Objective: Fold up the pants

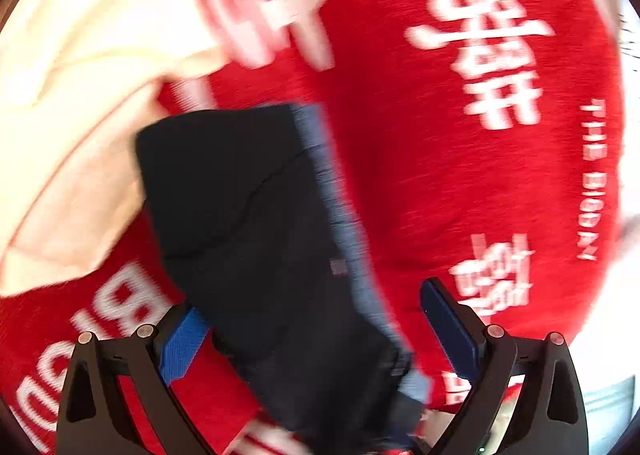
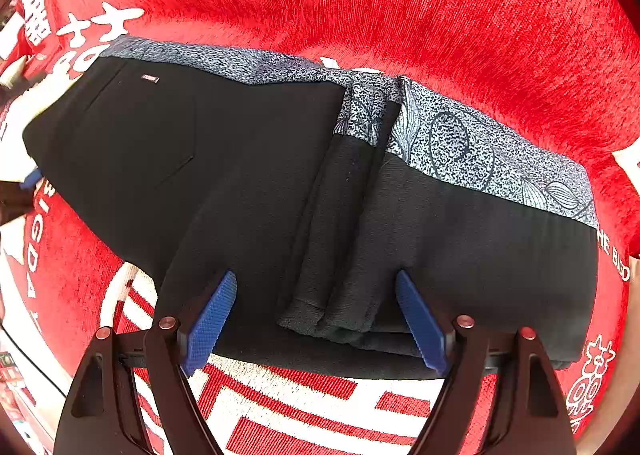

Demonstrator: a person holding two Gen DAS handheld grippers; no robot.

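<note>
The black pants lie folded on a red cloth printed with white characters; a speckled blue-grey waistband runs along their far edge, and a small tag sits near that band on the left part. In the right wrist view the right claw stands with its two blue pads wide apart, one on each side of a bunched fold of black fabric at the near edge of the pants; the pads seem to rest on or just over the cloth of the pants, and nothing is pinched between them.

In the left wrist view, which is blurred, the left claw is also spread wide; a narrow end of the pants reaches down between its pads, lying closer to the left pad, but whether it touches that pad I cannot tell. A cream-coloured cloth lies on the red cloth to the left, just beside the pants. What lies under the red cloth does not show.
</note>
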